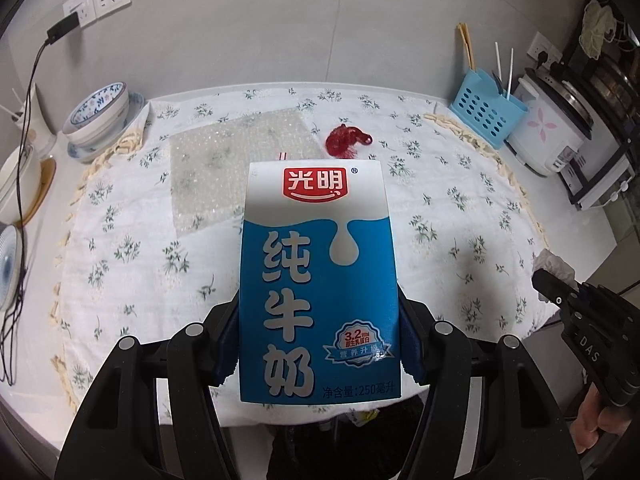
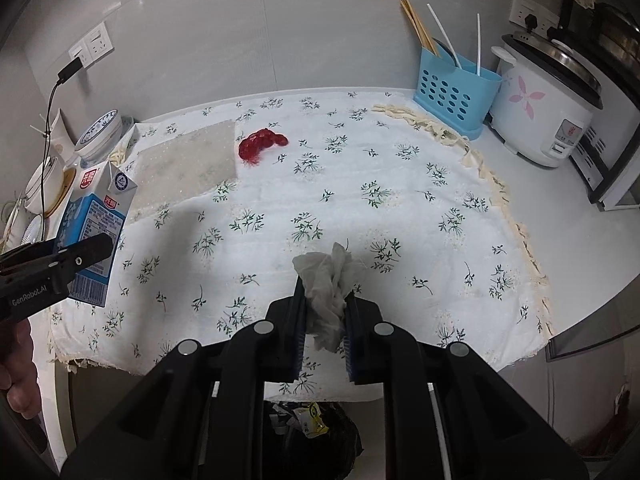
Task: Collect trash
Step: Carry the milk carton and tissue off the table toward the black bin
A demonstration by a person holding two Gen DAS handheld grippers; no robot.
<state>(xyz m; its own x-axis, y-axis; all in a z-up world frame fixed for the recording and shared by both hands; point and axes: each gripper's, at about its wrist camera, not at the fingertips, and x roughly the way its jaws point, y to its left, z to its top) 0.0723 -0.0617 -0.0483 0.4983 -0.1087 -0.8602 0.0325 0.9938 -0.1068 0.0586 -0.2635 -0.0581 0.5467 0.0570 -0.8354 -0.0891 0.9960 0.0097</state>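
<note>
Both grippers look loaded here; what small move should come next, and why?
Probably carry both back over the black trash bag below the table edge and release. The left gripper holds the milk carton, the right gripper the crumpled tissue.

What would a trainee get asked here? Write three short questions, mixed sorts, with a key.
1. True or false: the left tongs grip the carton.
2. What do the right tongs hold? A) a straw B) a tissue C) a bowl
3. Fill in: on the cloth, the red scrap lies beside the ___ wrap.

Key: 1 true; 2 B; 3 bubble
</note>
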